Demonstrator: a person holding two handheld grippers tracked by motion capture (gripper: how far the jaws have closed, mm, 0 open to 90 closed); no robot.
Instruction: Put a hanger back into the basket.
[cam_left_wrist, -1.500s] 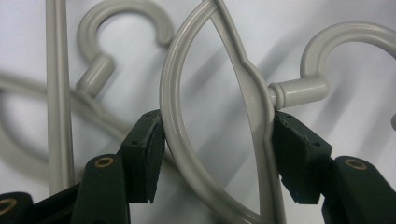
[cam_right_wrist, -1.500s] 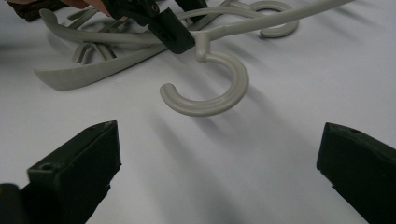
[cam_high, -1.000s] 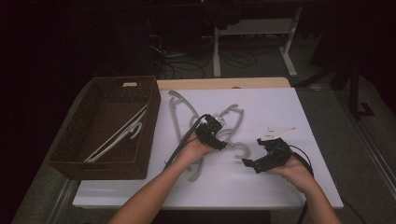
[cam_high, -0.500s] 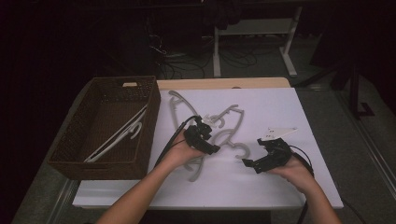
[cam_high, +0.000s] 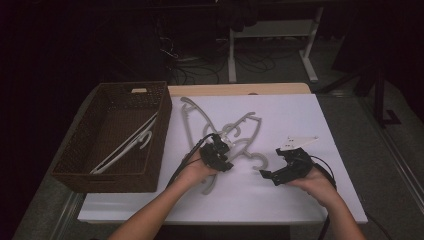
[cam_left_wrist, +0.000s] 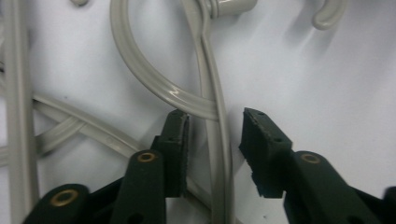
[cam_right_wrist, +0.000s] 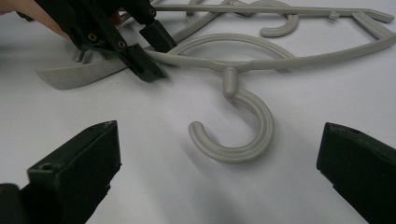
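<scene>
The left gripper (cam_left_wrist: 212, 140) has been closing around a grey hanger (cam_left_wrist: 215, 116) bar, not squeezing yet. The right gripper (cam_right_wrist: 219, 172) is wide.

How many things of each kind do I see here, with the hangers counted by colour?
Grey hangers, tangled on the table: 3, as far as I can tell
White hangers in the basket: 2, it seems
Basket: 1
Tools: 2, the left tool and the right tool
Total: 8
</scene>
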